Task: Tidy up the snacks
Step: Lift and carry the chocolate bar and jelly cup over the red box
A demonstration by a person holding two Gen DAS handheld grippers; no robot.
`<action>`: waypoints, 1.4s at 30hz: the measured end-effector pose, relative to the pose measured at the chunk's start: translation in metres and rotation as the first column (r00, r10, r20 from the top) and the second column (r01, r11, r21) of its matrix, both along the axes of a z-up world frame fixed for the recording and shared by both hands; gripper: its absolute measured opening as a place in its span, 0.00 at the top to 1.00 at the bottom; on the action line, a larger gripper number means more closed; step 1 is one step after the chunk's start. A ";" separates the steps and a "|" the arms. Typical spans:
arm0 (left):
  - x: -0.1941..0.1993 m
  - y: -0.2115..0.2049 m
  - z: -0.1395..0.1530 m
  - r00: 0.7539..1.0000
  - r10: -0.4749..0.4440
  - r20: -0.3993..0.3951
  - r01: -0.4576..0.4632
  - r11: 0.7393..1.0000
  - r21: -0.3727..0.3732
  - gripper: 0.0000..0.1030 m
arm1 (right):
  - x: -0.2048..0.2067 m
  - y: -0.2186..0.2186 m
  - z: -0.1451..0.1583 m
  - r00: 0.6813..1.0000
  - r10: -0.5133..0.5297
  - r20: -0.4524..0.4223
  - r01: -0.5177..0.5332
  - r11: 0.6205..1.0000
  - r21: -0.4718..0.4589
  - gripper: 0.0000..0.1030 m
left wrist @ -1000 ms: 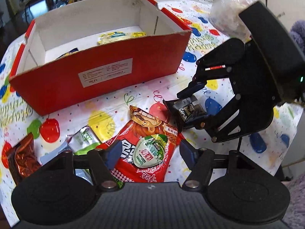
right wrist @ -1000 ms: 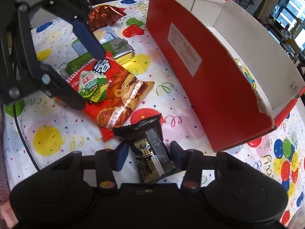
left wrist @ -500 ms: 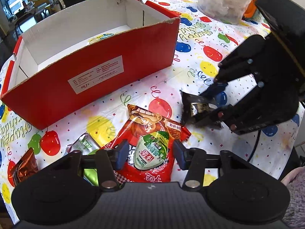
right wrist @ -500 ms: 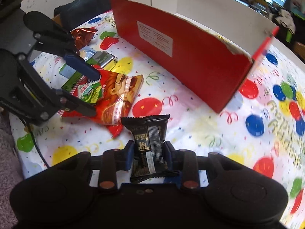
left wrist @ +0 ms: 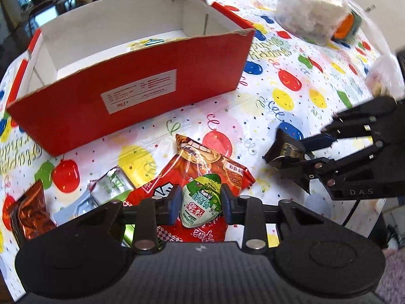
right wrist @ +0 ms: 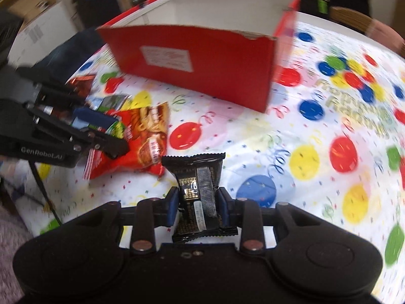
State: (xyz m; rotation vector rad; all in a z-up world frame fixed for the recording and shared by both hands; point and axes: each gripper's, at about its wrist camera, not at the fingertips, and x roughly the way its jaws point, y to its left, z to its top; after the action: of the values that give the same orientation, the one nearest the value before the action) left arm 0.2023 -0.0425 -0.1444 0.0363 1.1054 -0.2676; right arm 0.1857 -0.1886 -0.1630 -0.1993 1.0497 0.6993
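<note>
Left wrist view: the left tool is seen closing narrowly around a green-and-white teardrop packet lying on a red snack bag on the surface. The right tool is clamped on a black snack packet, held off the surface. Bare balloon-print cloth lies before the red box; "DAS" and "GenRobot.AI" are read on the tools.

You've got a green-and-white jelly cup lying on a red snack bag, flat on the cloth. A black wrapped bar is off the table, upright between blue pads. A silver-green packet and a copper foil packet lie left, before the open red box.
</note>
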 end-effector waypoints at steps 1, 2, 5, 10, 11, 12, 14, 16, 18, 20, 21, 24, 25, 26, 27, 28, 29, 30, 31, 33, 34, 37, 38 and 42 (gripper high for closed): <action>0.000 0.002 0.000 1.000 0.013 -0.006 -0.013 1.000 -0.011 0.69 | -0.001 -0.002 0.001 1.000 -0.026 -0.002 0.026 1.000 0.004 0.70; 0.000 0.004 0.000 1.000 0.024 -0.011 -0.024 0.999 -0.021 0.69 | -0.003 -0.003 0.002 0.999 -0.047 -0.004 0.047 0.999 0.011 0.70; -0.002 0.008 0.001 0.999 0.050 -0.021 -0.050 0.998 -0.031 0.69 | -0.008 -0.003 0.006 0.996 -0.090 -0.003 0.090 0.996 0.025 0.71; -0.008 0.018 0.003 0.995 0.093 -0.033 -0.094 0.995 -0.041 0.69 | -0.018 0.000 0.016 0.991 -0.133 0.011 0.132 0.991 0.034 0.71; -0.010 0.020 0.004 0.994 0.103 -0.035 -0.104 0.993 -0.046 0.69 | -0.020 0.001 0.018 0.990 -0.140 0.014 0.139 0.990 0.037 0.71; -0.011 0.022 0.005 0.993 0.113 -0.037 -0.115 0.992 -0.050 0.69 | -0.022 0.002 0.020 0.989 -0.148 0.020 0.148 0.988 0.039 0.71; -0.014 0.026 0.008 0.991 0.129 -0.040 -0.131 0.990 -0.059 0.69 | -0.026 0.003 0.025 0.986 -0.162 0.030 0.161 0.986 0.041 0.71; -0.017 0.029 0.012 0.989 0.141 -0.035 -0.143 0.987 -0.069 0.69 | -0.030 0.004 0.030 0.984 -0.172 0.039 0.170 0.984 0.048 0.71; -0.021 0.032 0.018 0.988 0.151 -0.024 -0.152 0.985 -0.076 0.69 | -0.033 0.005 0.034 0.983 -0.178 0.047 0.176 0.983 0.057 0.71; -0.024 0.033 0.025 0.987 0.159 -0.008 -0.159 0.984 -0.075 0.69 | -0.037 0.006 0.040 0.982 -0.181 0.055 0.178 0.982 0.066 0.71; -0.026 0.034 0.028 0.987 0.162 0.001 -0.162 0.984 -0.076 0.69 | -0.039 0.007 0.043 0.981 -0.182 0.061 0.178 0.982 0.071 0.71; -0.030 0.036 0.040 0.985 0.173 0.025 -0.170 0.982 -0.085 0.69 | -0.043 0.010 0.052 0.980 -0.184 0.079 0.177 0.981 0.084 0.71; -0.031 0.037 0.044 0.984 0.176 0.034 -0.173 0.981 -0.085 0.69 | -0.044 0.011 0.056 0.979 -0.183 0.085 0.175 0.980 0.089 0.71; -0.032 0.039 0.047 0.983 0.180 0.043 -0.176 0.981 -0.085 0.69 | -0.044 0.012 0.059 0.978 -0.185 0.092 0.177 0.980 0.089 0.71; -0.033 0.040 0.051 0.981 0.186 0.055 -0.181 0.980 -0.082 0.69 | -0.044 0.014 0.062 0.978 -0.185 0.100 0.176 0.980 0.092 0.71; -0.033 0.040 0.055 0.980 0.190 0.067 -0.185 0.980 -0.075 0.69 | -0.044 0.015 0.066 0.977 -0.186 0.108 0.176 0.980 0.096 0.71; -0.034 0.041 0.059 0.978 0.193 0.081 -0.188 0.980 -0.069 0.69 | -0.044 0.017 0.069 0.976 -0.187 0.115 0.175 0.979 0.100 0.71; -0.034 0.042 0.063 0.976 0.197 0.092 -0.192 0.979 -0.066 0.69 | -0.044 0.019 0.073 0.975 -0.186 0.123 0.173 0.979 0.104 0.71; -0.034 0.043 0.067 0.974 0.201 0.100 -0.195 0.978 -0.068 0.69 | -0.043 0.021 0.076 0.974 -0.184 0.132 0.170 0.980 0.107 0.71; -0.033 0.045 0.074 0.971 0.208 0.117 -0.201 0.977 -0.072 0.69 | -0.040 0.025 0.084 0.972 -0.178 0.151 0.162 0.980 0.114 0.71; -0.033 0.046 0.078 0.969 0.211 0.126 -0.204 0.977 -0.070 0.69 | -0.039 0.027 0.088 0.971 -0.177 0.160 0.159 0.980 0.118 0.71; -0.029 0.048 0.088 0.963 0.224 0.152 -0.216 0.974 -0.066 0.69 | -0.031 0.032 0.099 0.967 -0.178 0.182 0.155 0.979 0.136 0.71; -0.027 0.050 0.091 0.961 0.228 0.158 -0.220 0.973 -0.066 0.69 | -0.028 0.033 0.102 0.965 -0.179 0.190 0.154 0.978 0.140 0.71; -0.016 0.056 0.104 0.949 0.249 0.191 -0.241 0.968 -0.065 0.69 | -0.014 0.038 0.115 0.956 -0.181 0.231 0.148 0.977 0.152 0.71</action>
State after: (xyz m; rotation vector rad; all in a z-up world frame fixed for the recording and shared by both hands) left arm 0.1868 0.0133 -0.0403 -0.1091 0.8950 -0.0609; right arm 0.1720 -0.1506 -0.0481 -0.0772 0.7716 0.5747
